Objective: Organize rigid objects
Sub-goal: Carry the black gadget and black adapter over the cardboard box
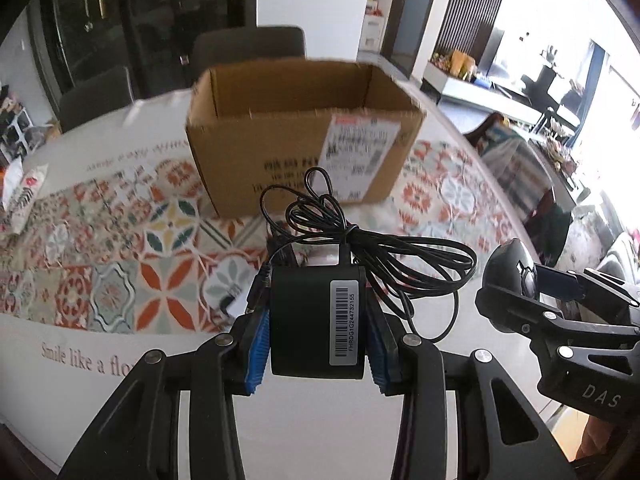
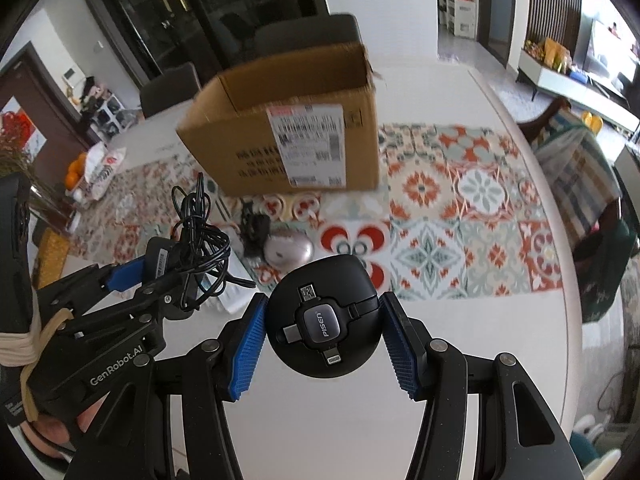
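Note:
My left gripper (image 1: 317, 344) is shut on a black power adapter (image 1: 316, 320) with a barcode label, held above the table; its bundled black cable (image 1: 384, 256) hangs off the front. It also shows in the right wrist view (image 2: 160, 264). My right gripper (image 2: 324, 336) is shut on a round black PISEN cable reel (image 2: 324, 320) with several plugs on top; it shows at the right of the left wrist view (image 1: 516, 276). An open cardboard box (image 1: 304, 136) stands ahead on the patterned runner; it also shows in the right wrist view (image 2: 288, 128).
A silver mouse (image 2: 288, 252) and a small black item (image 2: 254, 228) lie on the runner (image 2: 440, 216) before the box. The white round table (image 2: 340, 420) ends at the right. Oranges (image 2: 74, 174) and a bag sit far left. Chairs stand behind the box.

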`<state>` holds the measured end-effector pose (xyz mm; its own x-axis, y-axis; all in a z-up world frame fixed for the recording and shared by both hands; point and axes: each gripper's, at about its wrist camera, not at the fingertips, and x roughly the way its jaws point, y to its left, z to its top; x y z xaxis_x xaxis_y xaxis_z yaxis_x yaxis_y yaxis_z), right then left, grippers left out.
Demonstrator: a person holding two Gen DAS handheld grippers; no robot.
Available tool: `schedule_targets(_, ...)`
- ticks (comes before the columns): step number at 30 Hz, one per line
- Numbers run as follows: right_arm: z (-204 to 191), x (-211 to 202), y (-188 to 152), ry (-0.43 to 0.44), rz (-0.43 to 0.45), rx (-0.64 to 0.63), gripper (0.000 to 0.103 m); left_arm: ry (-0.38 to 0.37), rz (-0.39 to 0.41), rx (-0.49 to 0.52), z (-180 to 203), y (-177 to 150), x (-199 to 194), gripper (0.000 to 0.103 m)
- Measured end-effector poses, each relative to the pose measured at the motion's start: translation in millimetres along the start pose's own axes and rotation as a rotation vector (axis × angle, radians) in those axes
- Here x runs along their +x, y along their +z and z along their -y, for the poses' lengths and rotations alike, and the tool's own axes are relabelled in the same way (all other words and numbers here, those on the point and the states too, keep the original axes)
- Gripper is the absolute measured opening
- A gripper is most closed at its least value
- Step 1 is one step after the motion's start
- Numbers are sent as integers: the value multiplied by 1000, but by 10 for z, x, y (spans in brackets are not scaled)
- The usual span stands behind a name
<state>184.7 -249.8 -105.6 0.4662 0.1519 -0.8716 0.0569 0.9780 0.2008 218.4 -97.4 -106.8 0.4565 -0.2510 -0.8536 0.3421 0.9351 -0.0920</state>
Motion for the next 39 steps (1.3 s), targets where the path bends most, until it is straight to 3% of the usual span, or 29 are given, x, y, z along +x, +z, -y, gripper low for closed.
schedule_targets(9, -82, -203, 280, 22, 95, -31, 56, 31, 89, -14, -78, 257, -275, 41)
schedule_targets(24, -256, -240, 776, 60, 177, -69, 56, 78, 173, -16, -218, 713, -443, 41)
schedule_targets(39, -259, -191, 1340, 35, 227, -78, 56, 107, 202, -4, -311, 1199, -378, 41)
